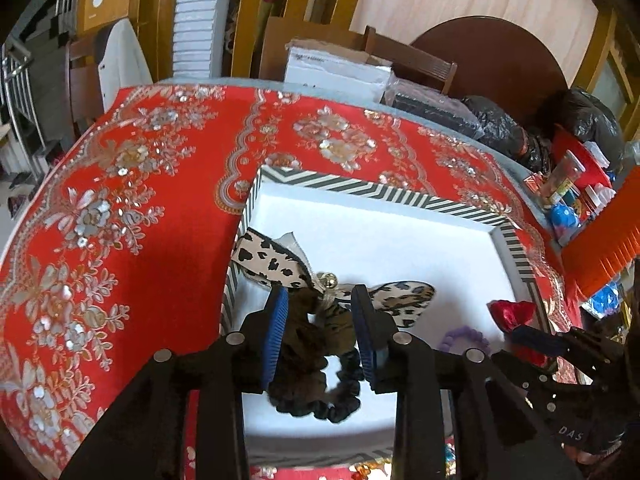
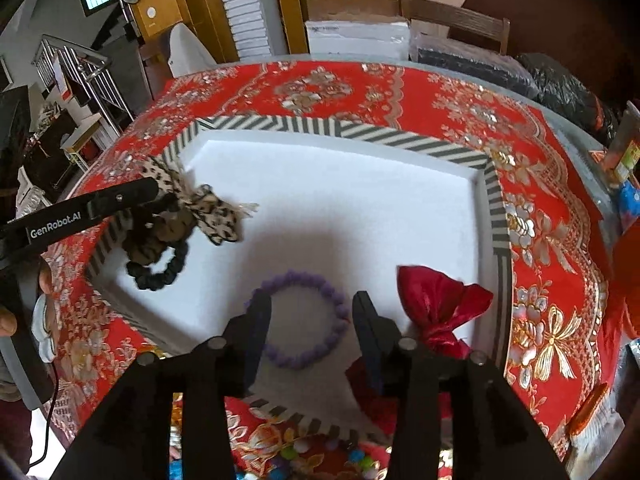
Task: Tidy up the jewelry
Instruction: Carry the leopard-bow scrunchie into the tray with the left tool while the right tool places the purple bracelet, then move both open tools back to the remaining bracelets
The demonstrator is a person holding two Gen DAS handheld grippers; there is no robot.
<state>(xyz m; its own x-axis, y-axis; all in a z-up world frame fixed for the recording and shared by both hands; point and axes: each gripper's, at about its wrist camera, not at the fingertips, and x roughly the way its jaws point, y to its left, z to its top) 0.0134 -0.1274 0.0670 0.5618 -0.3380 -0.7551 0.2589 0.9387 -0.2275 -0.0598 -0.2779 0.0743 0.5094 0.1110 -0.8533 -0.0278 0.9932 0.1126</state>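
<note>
Tabletop [image 2: 532, 184]: covered with a red cloth worked with silver and gold flowers; a chair and boxes stand beyond its far edge.
Tray [image 2: 360, 130]: a shallow box with a black-and-white striped rim and a white floor, lying on the cloth toward the near edge of the tabletop.
Leopard bow [image 1: 272, 260]: a leopard-print fabric bow with a small gold bell, draped across the tray's left rim, one wing over the rim and the other on the white floor.
Dark scrunchie [image 1: 340, 396]: a black ruffled ring lying on the tray floor at its left side, touching the brown fabric under the bow.
Purple bracelet [image 2: 304, 320]: a ring of fuzzy purple beads flat on the tray floor near the tray's near rim.
Red bow [image 2: 440, 304]: shiny red satin, lying in the tray's near right corner, just beside the bracelet.
Left gripper [image 1: 320, 312]: over the tray's left side; its blue-padded fingers [image 1: 276, 328] stand apart, with the bow's knot and the brown fabric between them; whether the pads press on the fabric cannot be told.
Right gripper [image 2: 310, 320]: over the near part of the tray; fingers apart, straddling the purple bracelet, not squeezing it.
Hand [image 2: 8, 320]: a person's fingers show at the left edge of the right wrist view, holding the left gripper's handle.
</note>
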